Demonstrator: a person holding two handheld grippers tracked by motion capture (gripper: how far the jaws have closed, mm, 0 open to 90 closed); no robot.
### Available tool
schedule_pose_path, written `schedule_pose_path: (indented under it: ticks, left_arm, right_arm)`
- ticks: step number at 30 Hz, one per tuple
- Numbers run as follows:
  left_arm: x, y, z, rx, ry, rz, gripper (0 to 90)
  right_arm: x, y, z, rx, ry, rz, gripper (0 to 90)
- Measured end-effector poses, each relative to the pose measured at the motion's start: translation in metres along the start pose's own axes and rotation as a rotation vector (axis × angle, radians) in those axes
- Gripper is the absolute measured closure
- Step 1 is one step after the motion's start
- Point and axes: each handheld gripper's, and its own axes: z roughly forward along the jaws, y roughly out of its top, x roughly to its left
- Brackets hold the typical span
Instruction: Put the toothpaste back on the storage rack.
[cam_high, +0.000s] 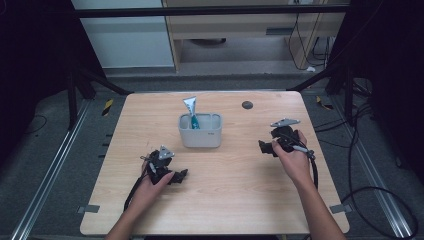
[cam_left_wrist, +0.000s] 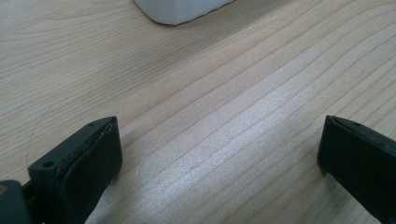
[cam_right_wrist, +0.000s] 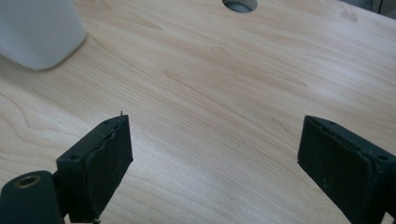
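Right, the tube stands tilted in the left compartment of the grey caddy, mid-table toward the far side, its crimped end poking above the rim. Both grippers sit well back: left gripper near-left, right gripper off to the right, jaws on each spread wide and empty. Risk, I'd say: a careless grab at that leaning tube could tip the light caddy or nudge it away.
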Motion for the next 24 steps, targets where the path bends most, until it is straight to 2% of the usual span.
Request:
schedule_pose_path:
  ticks: [10, 16, 24]
  left_arm:
    - [0.000, 0.000, 0.000, 0.000, 0.000, -0.001, 0.0]
    - [0.000, 0.000, 0.000, 0.000, 0.000, -0.002, 0.0]
    - [0.000, 0.000, 0.000, 0.000, 0.000, -0.002, 0.0]
  right_arm:
    - [0.000, -0.019, 0.009, 0.034, 0.009, -0.003, 10.3]
    - [-0.001, -0.034, 0.017, 0.050, 0.021, 0.025, 10.4]
    - [-0.004, -0.044, 0.021, 0.039, 0.029, 0.063, 10.4]
